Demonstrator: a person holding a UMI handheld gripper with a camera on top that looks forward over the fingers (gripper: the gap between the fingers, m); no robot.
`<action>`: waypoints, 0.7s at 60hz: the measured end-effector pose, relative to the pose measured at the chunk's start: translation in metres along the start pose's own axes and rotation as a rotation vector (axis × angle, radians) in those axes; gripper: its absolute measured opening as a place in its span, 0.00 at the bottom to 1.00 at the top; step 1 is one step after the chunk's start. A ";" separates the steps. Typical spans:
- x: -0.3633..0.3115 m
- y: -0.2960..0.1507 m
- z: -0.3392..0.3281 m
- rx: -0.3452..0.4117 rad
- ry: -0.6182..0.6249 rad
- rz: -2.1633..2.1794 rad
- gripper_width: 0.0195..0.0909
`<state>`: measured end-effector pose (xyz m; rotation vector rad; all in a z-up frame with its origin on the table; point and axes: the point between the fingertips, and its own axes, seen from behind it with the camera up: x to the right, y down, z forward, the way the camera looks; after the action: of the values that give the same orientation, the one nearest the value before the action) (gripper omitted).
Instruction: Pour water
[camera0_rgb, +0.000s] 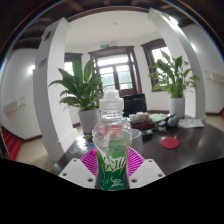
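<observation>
An office lounge: dark table (195, 140), 2 potted plants (82, 88), large windows (120, 72).

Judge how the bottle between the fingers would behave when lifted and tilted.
The bottle looks like thin clear plastic, so it may flex under the gripper's squeeze. It is tall and narrow, so probably tippy if nudged. Its smooth green label could slide against the pads. How full it is, I cannot tell.

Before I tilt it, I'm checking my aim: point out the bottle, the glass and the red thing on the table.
bottle (113, 165), gripper view, green label
glass (128, 131), gripper view, right rim
red thing (170, 142), gripper view, its middle
</observation>
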<state>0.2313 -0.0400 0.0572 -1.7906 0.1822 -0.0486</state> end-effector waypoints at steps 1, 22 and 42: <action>-0.009 0.002 0.002 -0.006 -0.009 0.033 0.18; -0.115 -0.056 0.086 0.003 -0.264 1.166 0.18; -0.066 -0.112 0.123 0.121 -0.312 1.864 0.18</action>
<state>0.1935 0.1121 0.1422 -0.9042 1.4585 1.4568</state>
